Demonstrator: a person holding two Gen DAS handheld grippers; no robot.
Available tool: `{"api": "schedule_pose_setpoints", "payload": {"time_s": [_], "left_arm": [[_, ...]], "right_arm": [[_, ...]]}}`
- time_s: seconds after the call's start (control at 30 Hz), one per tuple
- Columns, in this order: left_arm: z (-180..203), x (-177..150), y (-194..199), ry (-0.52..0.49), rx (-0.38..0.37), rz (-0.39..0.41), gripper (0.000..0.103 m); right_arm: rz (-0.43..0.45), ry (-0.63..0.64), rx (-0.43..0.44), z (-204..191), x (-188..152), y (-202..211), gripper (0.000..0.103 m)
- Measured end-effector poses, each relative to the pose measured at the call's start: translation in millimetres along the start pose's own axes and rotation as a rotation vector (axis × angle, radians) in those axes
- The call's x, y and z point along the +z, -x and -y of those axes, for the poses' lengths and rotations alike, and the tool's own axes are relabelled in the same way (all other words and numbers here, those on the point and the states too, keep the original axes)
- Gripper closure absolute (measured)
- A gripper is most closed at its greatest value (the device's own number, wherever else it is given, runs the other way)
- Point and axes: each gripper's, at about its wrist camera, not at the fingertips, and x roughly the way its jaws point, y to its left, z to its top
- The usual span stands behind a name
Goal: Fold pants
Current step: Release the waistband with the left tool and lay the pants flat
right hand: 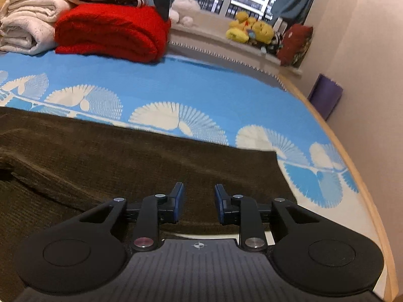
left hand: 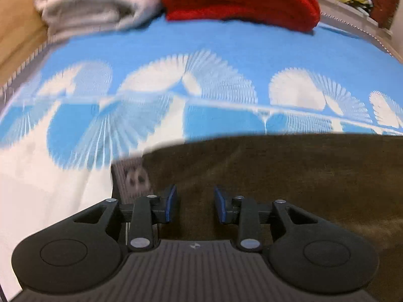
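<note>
Flat across the near part of the bed lie the dark brown pants (right hand: 141,166), ribbed like corduroy, their far edge running straight over the blue bedspread (right hand: 201,88) with its white fan pattern. In the right wrist view a fold ridge crosses the cloth at the left, and a squared corner of the fabric ends toward the bed's right side. In the left wrist view the pants (left hand: 277,176) fill the lower right, and at their left end a small grey patch with dark spots (left hand: 133,178) shows, too blurred to make out.

Over this left end the left gripper (left hand: 194,205) hangs with its blue-padded fingers parted, nothing between them, only brown cloth visible below the gap. The right gripper (right hand: 199,203) sits above the pants near the squared corner, its pads likewise apart and clasping nothing; whether the fingertips touch the fabric cannot be told.

Beyond the pants, at the far end of the bed, a folded red blanket (right hand: 113,35) lies just beside a stack of cream blankets (right hand: 25,25). Past them a window ledge carries yellow plush toys (right hand: 249,30) and a red cushion (right hand: 294,42). A purple box (right hand: 325,98) stands on the floor against the pink wall at the right.
</note>
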Motion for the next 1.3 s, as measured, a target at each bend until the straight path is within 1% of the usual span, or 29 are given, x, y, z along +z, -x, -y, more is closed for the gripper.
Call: {"api": "schedule_pose_setpoints", "payload": {"time_s": [0.03,0.07,0.13,0.17,0.2,0.23,0.3,0.4,0.47,0.53,0.57,0.6,0.63,0.67,0.7,0.73,0.77,0.83,0.87,1.0,1.13,1.2,1.23,1.3], "left_arm": [[3.2,4.1,-2.1,-0.007,0.004,0.019,0.042],[5.7,9.1,-5.0,-0.007,0.007,0.033,0.038],[10.1,16.5,-13.8,-0.018,0.006,0.040,0.023],[13.4,20.6,-20.7,-0.038,0.013,0.033,0.019],[16.4,23.3,-28.6,-0.066,0.034,0.030,0.017],[19.9,26.0,-35.0,-0.091,0.053,0.030,0.017],[23.5,29.2,-48.8,-0.134,0.067,0.022,0.016],[21.9,30.6,-70.5,-0.150,0.021,-0.025,0.012],[22.0,24.4,-81.1,-0.183,0.001,-0.056,0.011],[25.0,20.0,-85.6,-0.225,0.003,-0.037,0.012],[25.9,20.1,-85.6,-0.233,-0.007,-0.032,0.014],[26.0,21.2,-84.6,-0.238,-0.031,-0.032,0.027],[26.4,22.6,-82.9,-0.238,-0.068,-0.034,0.045],[28.7,23.4,-80.7,-0.245,-0.089,-0.036,0.052],[33.0,23.3,-77.9,-0.277,-0.094,-0.031,0.075],[39.1,22.1,-74.5,-0.324,-0.108,-0.032,0.102],[45.8,20.3,-70.3,-0.362,-0.116,-0.029,0.102],[57.3,15.0,-56.2,-0.441,-0.075,0.009,0.102],[61.2,12.7,-48.1,-0.458,-0.067,0.026,0.102],[63.1,5.1,-4.3,-0.450,-0.053,0.079,0.103],[51.5,-12.1,57.3,-0.422,-0.083,0.112,0.103],[41.4,-28.7,95.6,-0.383,-0.119,0.122,0.103],[37.0,-41.5,114.4,-0.371,-0.147,0.125,0.103],[28.0,-69.7,144.5,-0.362,-0.172,0.128,0.103]], "right_arm": [[-0.034,-0.013,0.010,0.6,-0.7,-5.9,0.076],[-0.069,-0.027,0.018,1.6,-1.2,-11.3,0.076],[-0.142,-0.047,0.020,2.7,-2.3,-22.5,0.076],[-0.165,-0.052,0.018,2.7,-2.4,-26.1,0.076],[-0.178,-0.056,0.018,2.0,-3.1,-29.2,0.075],[-0.186,-0.062,0.021,1.5,-3.0,-31.2,0.075],[-0.201,-0.069,0.030,0.0,-3.0,-35.2,0.074],[-0.229,-0.063,0.024,0.8,-5.8,-41.5,0.074],[-0.247,-0.063,0.016,3.2,-7.5,-46.0,0.074],[-0.262,-0.075,0.014,7.7,-9.1,-49.5,0.074],[-0.268,-0.082,0.014,9.5,-9.9,-50.6,0.074],[-0.273,-0.089,0.013,11.1,-10.8,-51.5,0.074],[-0.276,-0.093,0.013,12.1,-12.0,-52.1,0.074],[-0.278,-0.096,0.013,13.2,-12.3,-52.2,0.074],[-0.279,-0.096,0.012,13.3,-13.0,-52.1,0.074],[-0.281,-0.093,0.011,13.9,-13.6,-52.3,0.074],[-0.283,-0.092,0.009,13.6,-14.0,-52.3,0.074],[-0.283,-0.094,0.007,14.9,-14.5,-51.3,0.074],[-0.282,-0.099,0.008,15.9,-14.9,-50.4,0.074],[-0.281,-0.118,0.001,17.6,-16.5,-45.8,0.074],[-0.278,-0.151,0.006,16.3,-18.4,-37.6,0.074],[-0.266,-0.164,0.014,14.4,-18.3,-31.8,0.074],[-0.261,-0.170,0.017,12.9,-18.1,-27.7,0.074],[-0.242,-0.184,0.033,9.6,-17.1,-19.1,0.074]]}}
